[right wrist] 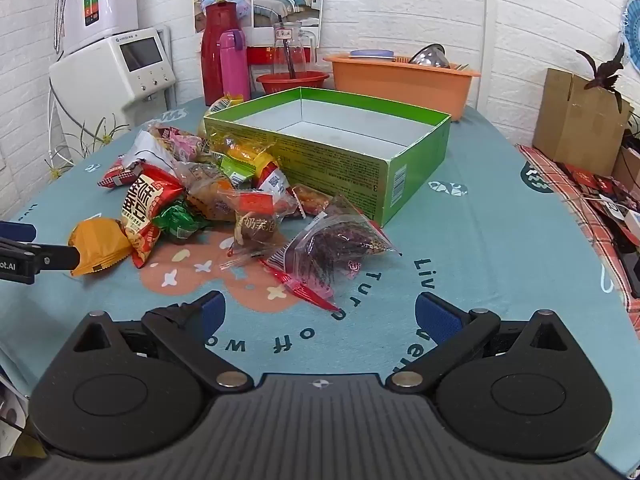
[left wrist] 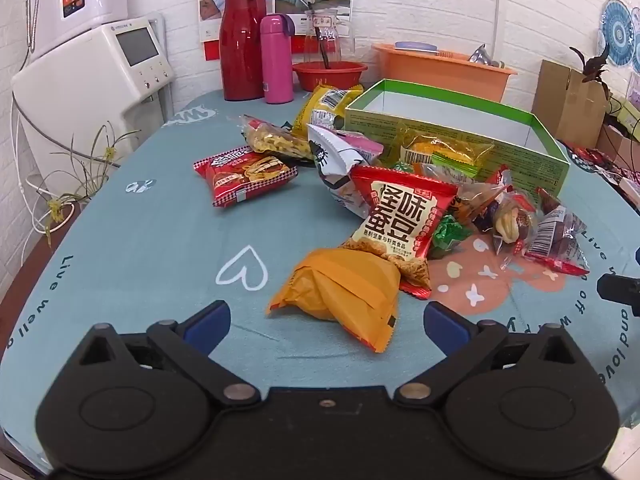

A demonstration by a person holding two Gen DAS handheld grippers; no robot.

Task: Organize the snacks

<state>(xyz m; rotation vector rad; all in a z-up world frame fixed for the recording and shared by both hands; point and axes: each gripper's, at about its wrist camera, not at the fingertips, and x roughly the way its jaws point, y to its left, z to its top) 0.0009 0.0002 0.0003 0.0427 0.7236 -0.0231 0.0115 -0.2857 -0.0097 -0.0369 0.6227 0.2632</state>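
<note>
A pile of snack packets [left wrist: 404,216] lies on the teal tablecloth beside an open green box [right wrist: 340,160], whose inside shows empty in the right wrist view. My left gripper [left wrist: 328,320] is open, and an orange packet [left wrist: 340,296] lies on the cloth between its blue pads, which stand clear of it. One of its fingers [right wrist: 56,258] shows beside that orange packet [right wrist: 100,246]. My right gripper [right wrist: 322,314] is open too, just short of a clear packet of dark snacks [right wrist: 332,252]. Nothing is held.
Behind the box stand a red thermos [left wrist: 242,44], a pink bottle [left wrist: 276,60], a glass jug [left wrist: 326,42], a red bowl [left wrist: 330,74] and an orange basin [right wrist: 400,76]. A white appliance [left wrist: 92,76] is at the left, a cardboard box [right wrist: 576,120] at the right.
</note>
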